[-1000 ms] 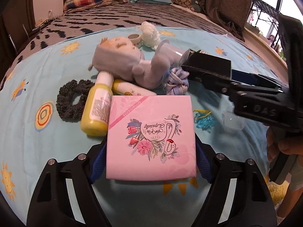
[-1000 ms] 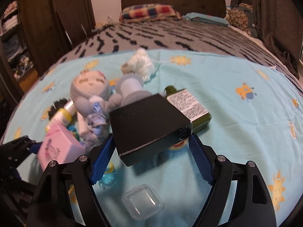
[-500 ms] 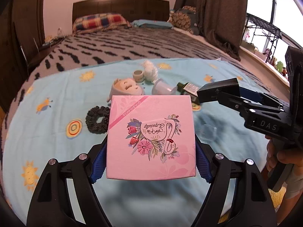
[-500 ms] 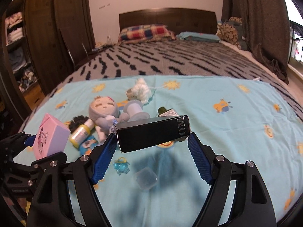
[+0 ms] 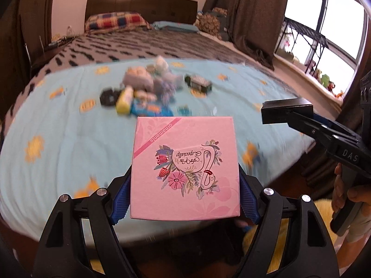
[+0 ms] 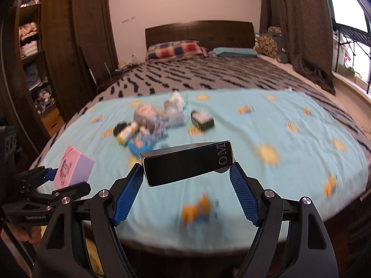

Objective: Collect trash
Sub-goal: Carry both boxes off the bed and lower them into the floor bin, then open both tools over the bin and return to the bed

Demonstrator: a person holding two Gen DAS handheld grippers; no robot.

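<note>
My left gripper [image 5: 184, 199] is shut on a pink flowered box [image 5: 184, 171] and holds it in the air near the foot of the bed. It also shows in the right wrist view [image 6: 73, 170] at the left. My right gripper [image 6: 186, 192] is shut on a long black box [image 6: 187, 163] marked "OM". The black box also shows in the left wrist view [image 5: 286, 112] at the right. Both boxes are held above the bed's front edge, away from the pile.
A blurred pile lies mid-bed on the light blue sheet [image 5: 69, 143]: a grey plush doll [image 6: 146, 115], a yellow bottle [image 5: 124, 102], a black scrunchie [image 5: 107, 97], a dark green box [image 6: 203, 120]. A wardrobe [image 6: 58, 58] stands at the left, a window [image 5: 324, 23] at the right.
Both grippers have pulled back from the pile toward the foot of the bed, each still holding its box. The pile now looks smaller and farther.
</note>
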